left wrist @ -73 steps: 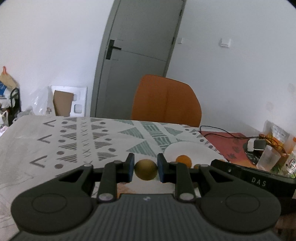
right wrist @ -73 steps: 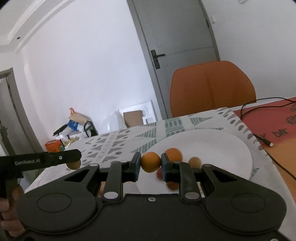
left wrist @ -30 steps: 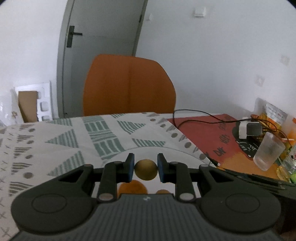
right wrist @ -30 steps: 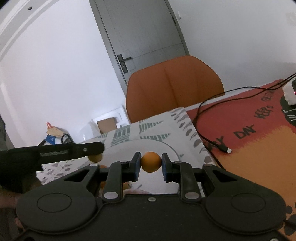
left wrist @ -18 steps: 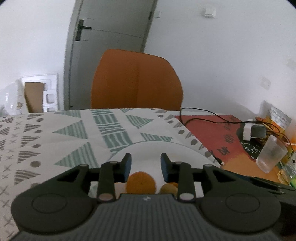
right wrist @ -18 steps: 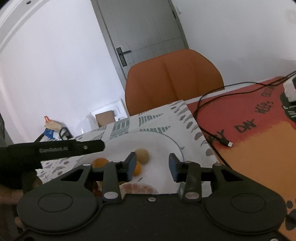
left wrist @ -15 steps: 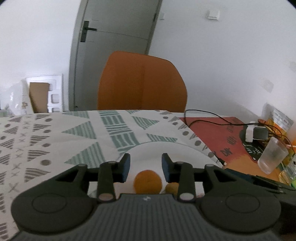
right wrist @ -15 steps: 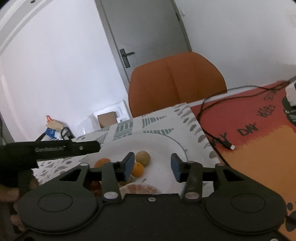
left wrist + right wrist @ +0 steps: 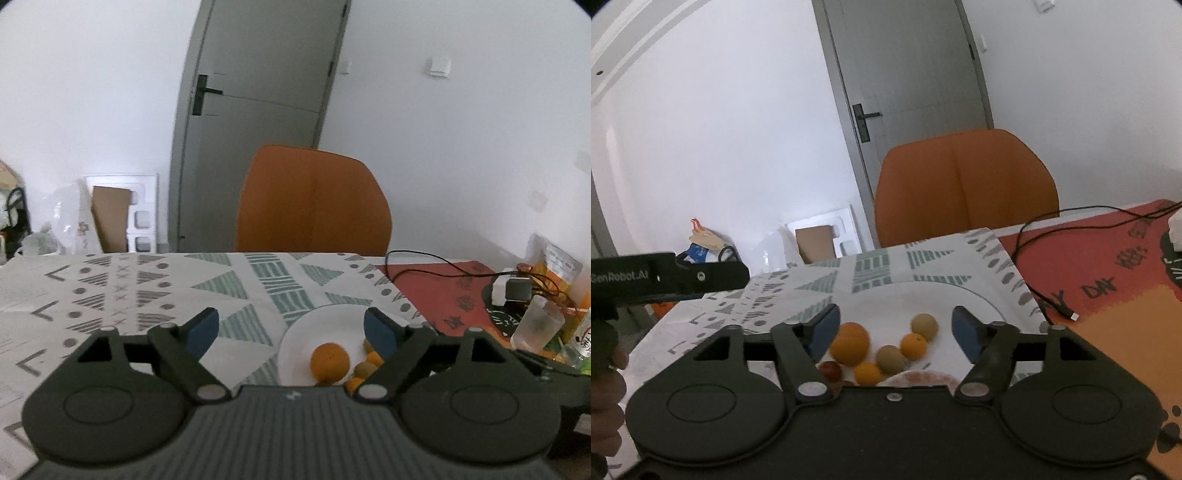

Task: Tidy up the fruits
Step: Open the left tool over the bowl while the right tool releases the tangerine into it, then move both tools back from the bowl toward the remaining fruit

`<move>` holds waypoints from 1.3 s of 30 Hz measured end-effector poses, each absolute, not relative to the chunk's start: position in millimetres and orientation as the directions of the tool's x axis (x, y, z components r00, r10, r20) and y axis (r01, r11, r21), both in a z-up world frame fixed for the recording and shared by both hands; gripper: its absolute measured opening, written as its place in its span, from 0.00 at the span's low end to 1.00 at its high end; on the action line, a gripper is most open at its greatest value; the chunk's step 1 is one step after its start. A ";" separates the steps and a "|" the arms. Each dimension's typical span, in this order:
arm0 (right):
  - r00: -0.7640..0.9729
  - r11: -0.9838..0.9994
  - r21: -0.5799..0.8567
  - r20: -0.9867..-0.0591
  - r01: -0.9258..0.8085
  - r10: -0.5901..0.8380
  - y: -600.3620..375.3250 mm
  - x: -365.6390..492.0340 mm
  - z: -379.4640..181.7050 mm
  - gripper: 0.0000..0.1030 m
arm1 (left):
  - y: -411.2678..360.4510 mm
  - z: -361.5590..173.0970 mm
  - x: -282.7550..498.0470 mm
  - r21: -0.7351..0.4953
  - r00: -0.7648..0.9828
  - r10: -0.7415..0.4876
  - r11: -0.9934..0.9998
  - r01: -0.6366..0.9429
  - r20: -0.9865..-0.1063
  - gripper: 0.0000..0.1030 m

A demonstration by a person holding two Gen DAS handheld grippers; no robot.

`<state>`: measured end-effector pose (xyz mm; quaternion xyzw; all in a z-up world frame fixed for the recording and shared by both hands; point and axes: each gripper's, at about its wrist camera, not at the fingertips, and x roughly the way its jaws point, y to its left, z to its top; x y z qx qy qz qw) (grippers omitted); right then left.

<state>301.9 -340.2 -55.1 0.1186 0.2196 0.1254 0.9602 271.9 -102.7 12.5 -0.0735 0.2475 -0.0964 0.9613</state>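
The fruits are lying together on the white plate [image 9: 964, 295], which is sitting on the patterned tablecloth [image 9: 122, 291] near its right edge, just beside the red mat [image 9: 1108, 273]. In the right wrist view a large orange [image 9: 849, 343] is resting at the left of the heap, with two small oranges [image 9: 913, 345], two dull greenish-brown fruits [image 9: 924, 326], a reddish fruit [image 9: 830, 370] and what looks like a peeled or cut piece at the near rim, partly hidden by the tool body. The left wrist view is showing the same large orange [image 9: 329, 361] with smaller pieces crowding to its right. Both tongs are standing wide apart and carrying nothing: the right gripper [image 9: 897, 328] is hovering over the heap, and the left gripper [image 9: 291, 326] is hanging over the plate's left side and the cloth. No loose fruit is showing anywhere on the cloth or the mat in either view, so the gathering is looking largely done, perhaps finished, though parts of the table are lying out of sight. What is remaining, if anything, seems to be tidying the pile or fetching fruit from outside the views. An orange chair [image 9: 314, 199] is standing behind the table, and a clear cup [image 9: 537, 328] is sitting far right.
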 end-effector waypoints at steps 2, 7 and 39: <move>0.876 0.944 0.270 -0.388 -0.191 0.288 -334.9 295.7 -51.3 0.75 | -96.7 13.6 265.1 -0.189 0.859 -0.213 0.972 0.139 -0.465 0.83; 0.877 0.944 0.264 -0.382 -0.198 0.290 -322.3 280.8 -45.7 0.91 | -80.2 17.5 246.2 -0.198 0.866 -0.206 0.972 0.127 -0.455 0.89; 0.829 0.917 0.221 -0.395 -0.332 0.395 -262.0 254.4 -55.7 0.99 | -3.9 -26.3 206.0 -0.262 0.870 -0.128 0.965 -0.001 -0.477 0.93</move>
